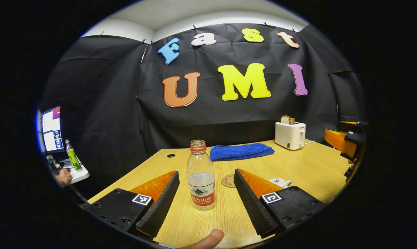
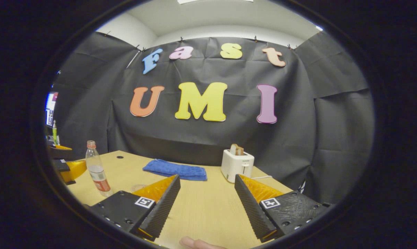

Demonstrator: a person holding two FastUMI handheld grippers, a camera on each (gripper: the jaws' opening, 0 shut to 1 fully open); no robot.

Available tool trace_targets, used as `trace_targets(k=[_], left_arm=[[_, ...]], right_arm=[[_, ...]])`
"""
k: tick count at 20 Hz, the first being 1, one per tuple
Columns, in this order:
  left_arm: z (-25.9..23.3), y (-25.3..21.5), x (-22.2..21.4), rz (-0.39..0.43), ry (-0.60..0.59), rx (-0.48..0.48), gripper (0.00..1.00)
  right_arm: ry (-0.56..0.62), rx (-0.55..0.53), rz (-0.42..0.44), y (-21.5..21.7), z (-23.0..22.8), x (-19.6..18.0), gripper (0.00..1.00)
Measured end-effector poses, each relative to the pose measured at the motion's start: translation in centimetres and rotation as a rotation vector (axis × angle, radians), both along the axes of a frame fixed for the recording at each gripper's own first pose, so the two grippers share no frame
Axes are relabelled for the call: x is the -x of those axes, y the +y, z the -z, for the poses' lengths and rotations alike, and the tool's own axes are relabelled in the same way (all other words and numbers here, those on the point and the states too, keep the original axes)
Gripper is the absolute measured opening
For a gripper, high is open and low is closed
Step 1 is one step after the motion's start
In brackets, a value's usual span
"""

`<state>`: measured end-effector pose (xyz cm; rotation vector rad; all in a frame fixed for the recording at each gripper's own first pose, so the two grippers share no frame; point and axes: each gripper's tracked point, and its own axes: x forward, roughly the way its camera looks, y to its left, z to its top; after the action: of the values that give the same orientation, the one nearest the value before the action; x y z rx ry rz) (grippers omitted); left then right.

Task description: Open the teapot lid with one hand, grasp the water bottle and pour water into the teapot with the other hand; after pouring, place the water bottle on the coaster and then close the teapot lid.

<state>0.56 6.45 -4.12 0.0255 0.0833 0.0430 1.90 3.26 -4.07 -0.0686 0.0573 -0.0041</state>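
Observation:
A clear water bottle point(image 1: 201, 176) with a red neck ring, a red label and no cap stands upright on the wooden table point(image 1: 308, 166). My left gripper point(image 1: 206, 172) is open, one finger on each side of the bottle and neither touching it. Just behind lies a round coaster point(image 1: 228, 180). The top of a white teapot point(image 1: 280, 182) peeks over that gripper's right-hand finger. My right gripper point(image 2: 207, 177) is open above bare table with nothing between its fingers. In the right gripper view the bottle point(image 2: 97, 171) stands far left, beside the left gripper point(image 2: 68, 169).
A folded blue towel point(image 1: 241, 151) lies at the back of the table. A white toaster point(image 1: 290, 135) with bread in it stands at the back right. Off the table's left edge are a monitor point(image 1: 51, 128) and a green bottle point(image 1: 72, 155). A thumb point(image 1: 208, 239) shows at the bottom.

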Motion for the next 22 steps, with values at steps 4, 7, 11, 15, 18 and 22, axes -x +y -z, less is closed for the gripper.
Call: trace_targets(k=[4, 7, 11, 15, 18, 22], left_arm=[[-0.3, 0.5, 0.0, -0.009, -0.006, 0.012, 0.99], [-0.5, 1.1, 0.0, -0.017, -0.014, 0.018, 0.99], [-0.4, 1.8, -0.2, -0.024, -0.013, 0.022, 0.99], [0.1, 2.6, -0.5, -0.034, -0.002, 0.042, 0.99], [0.1, 3.4, -0.5, -0.047, 0.003, 0.056, 1.00], [0.1, 4.7, -0.6, -0.065, 0.000, 0.055, 1.00]], right_arm=[[0.010, -0.012, -0.030, 1.8, 1.2, -0.7, 0.95], [0.033, -0.021, -0.074, 4.3, 3.3, -1.7, 0.95], [0.059, -0.036, -0.129, 8.0, 5.5, -2.9, 0.95], [0.045, -0.043, -0.145, 10.7, 6.9, -4.4, 0.97], [0.082, -0.045, -0.151, 12.4, 9.0, -5.4, 0.95], [0.118, -0.025, -0.152, 13.8, 11.0, -6.3, 0.85]])
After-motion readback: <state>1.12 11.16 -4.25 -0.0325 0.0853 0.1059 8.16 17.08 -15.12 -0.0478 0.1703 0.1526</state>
